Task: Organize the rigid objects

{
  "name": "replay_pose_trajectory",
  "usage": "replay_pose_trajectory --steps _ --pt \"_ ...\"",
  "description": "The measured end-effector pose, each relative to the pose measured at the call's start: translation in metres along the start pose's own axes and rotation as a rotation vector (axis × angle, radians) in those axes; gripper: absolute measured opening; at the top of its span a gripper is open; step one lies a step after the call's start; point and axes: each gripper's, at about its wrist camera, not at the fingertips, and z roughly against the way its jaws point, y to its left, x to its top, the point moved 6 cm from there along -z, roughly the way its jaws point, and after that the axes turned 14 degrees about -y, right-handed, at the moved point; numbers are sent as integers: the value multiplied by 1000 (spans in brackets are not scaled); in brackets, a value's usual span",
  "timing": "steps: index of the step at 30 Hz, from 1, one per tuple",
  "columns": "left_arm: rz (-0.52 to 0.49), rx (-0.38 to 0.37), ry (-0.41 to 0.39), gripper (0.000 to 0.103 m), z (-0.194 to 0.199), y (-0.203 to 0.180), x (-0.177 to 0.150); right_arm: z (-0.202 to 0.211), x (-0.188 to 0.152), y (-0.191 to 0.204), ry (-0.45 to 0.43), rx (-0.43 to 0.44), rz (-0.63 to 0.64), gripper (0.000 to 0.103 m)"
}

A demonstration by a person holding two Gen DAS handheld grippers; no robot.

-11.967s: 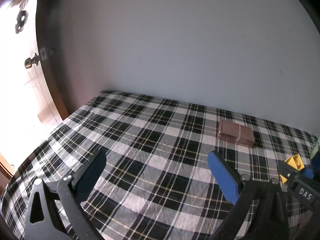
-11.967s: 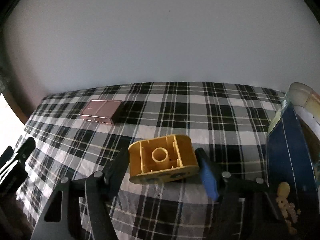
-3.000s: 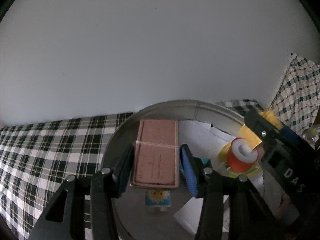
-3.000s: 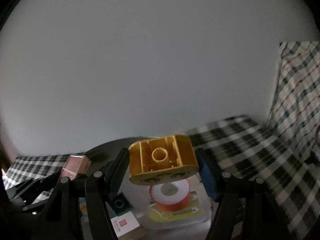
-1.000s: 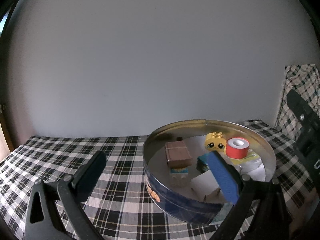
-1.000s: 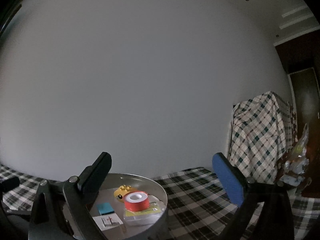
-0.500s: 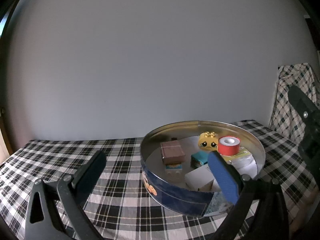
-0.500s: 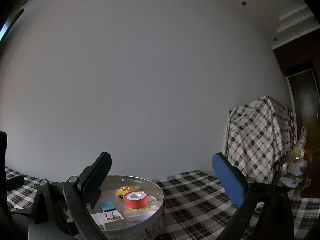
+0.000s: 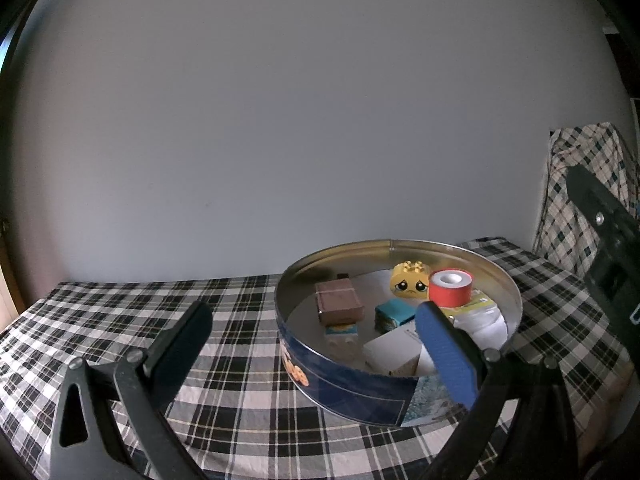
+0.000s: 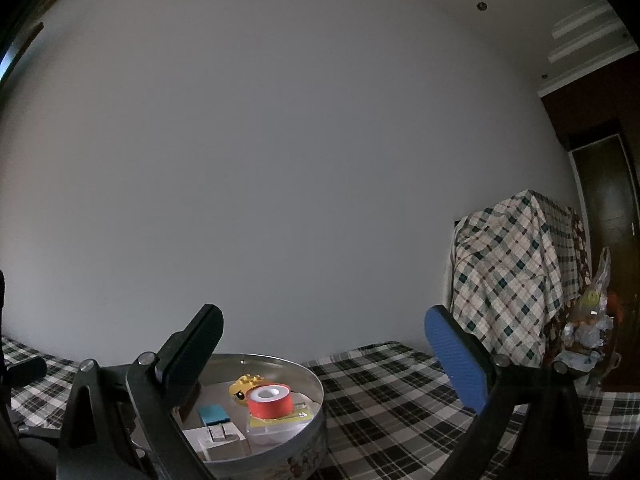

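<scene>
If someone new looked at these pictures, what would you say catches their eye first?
Probably the round tin on the checked cloth, with the red tape roll and the yellow face brick side by side at its far side, and a brown box to their left. Both the left tongs and right tongs stand open and empty.
</scene>
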Motion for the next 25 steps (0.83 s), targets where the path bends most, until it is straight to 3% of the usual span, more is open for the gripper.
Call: replay_pose_trajectory --steps 21,25 --pt "35 -2 26 103 -4 1 -3 -2 0 -5 4 -10 -4 102" --pt "39 -3 34 103 -5 3 -4 -6 -3 -14 17 -64 -3 102"
